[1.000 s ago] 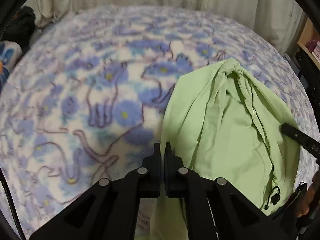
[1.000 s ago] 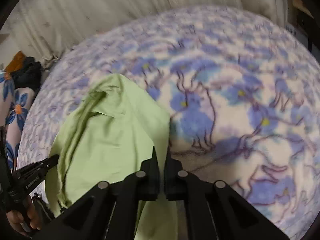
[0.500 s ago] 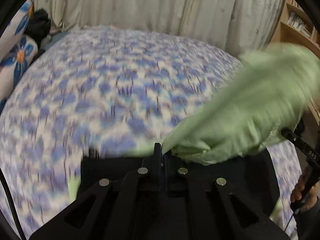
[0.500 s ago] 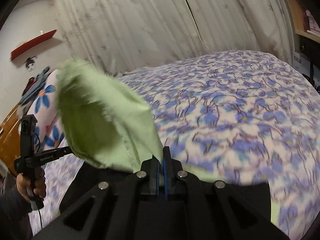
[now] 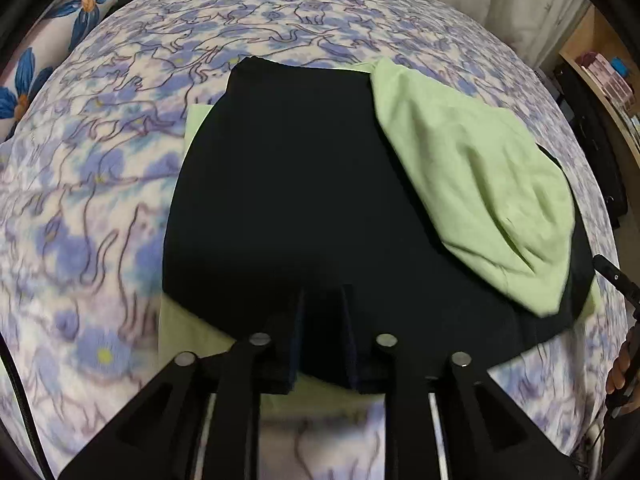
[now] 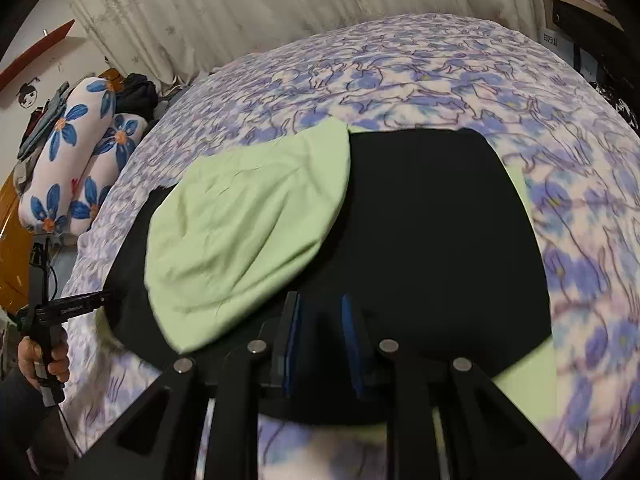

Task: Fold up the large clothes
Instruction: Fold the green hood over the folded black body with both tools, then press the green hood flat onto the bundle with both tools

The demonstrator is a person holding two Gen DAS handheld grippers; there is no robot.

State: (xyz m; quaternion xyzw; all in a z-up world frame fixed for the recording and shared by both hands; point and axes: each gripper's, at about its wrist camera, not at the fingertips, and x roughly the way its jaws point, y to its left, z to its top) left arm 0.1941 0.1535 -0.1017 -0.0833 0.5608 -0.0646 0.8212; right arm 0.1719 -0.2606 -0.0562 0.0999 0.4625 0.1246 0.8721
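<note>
The 2 black fingers (image 5: 294,332) of the left gripper (image 5: 322,334) stand a little apart, having just been opening, and nothing is pinched between them; dark cloth lies under the gap. The right gripper (image 6: 320,344) shows the same: its 2 fingers, lined with blue pads (image 6: 348,336), have just been parting and the gap between them is bare of cloth.

The large two-tone garment, black on one face and pale green on the other (image 5: 304,184), lies spread on the fleece blanket printed with blue flowers and outlined cats (image 5: 88,184), just beyond both sets of fingertips. Its black panel faces up, with slim strips of pale green showing along the left edge and the near edge. A rounded pale green flap (image 5: 476,184) is folded over onto the black panel; in the left wrist view it covers the right side, and in the right wrist view (image 6: 244,232) it covers the left side, so it sits between the 2 grippers. The flap is softly wrinkled and slightly blurred.

Far left on the bed lie 2 white bolster pillows with blue flowers (image 6: 76,152). Cream pleated curtains (image 6: 240,8) hang behind the bed. In the right wrist view a hand (image 6: 44,356) grips the handle of the other gripper at the left edge.
</note>
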